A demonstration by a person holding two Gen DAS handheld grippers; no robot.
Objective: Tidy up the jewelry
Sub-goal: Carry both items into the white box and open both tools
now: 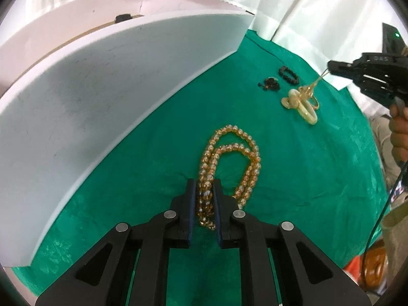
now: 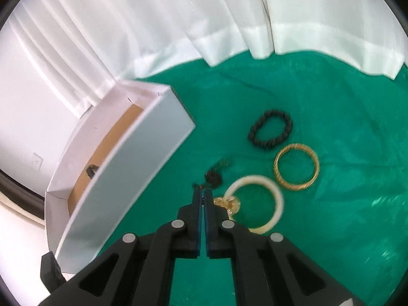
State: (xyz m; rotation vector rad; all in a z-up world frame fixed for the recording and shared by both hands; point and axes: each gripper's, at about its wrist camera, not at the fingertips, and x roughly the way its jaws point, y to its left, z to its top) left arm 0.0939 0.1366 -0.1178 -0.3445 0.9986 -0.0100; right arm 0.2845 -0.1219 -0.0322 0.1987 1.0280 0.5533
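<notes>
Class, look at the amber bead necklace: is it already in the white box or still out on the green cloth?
Out. The amber bead necklace lies coiled on the green cloth beside the white box, with the left gripper shut on its strands.

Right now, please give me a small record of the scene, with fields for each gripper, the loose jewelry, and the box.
left gripper: shut on amber bead necklace
right gripper: shut on thin gold chain
loose on green cloth: black bead bracelet, gold bangle, cream bangle
white cardboard box: open, left of the jewelry
</notes>
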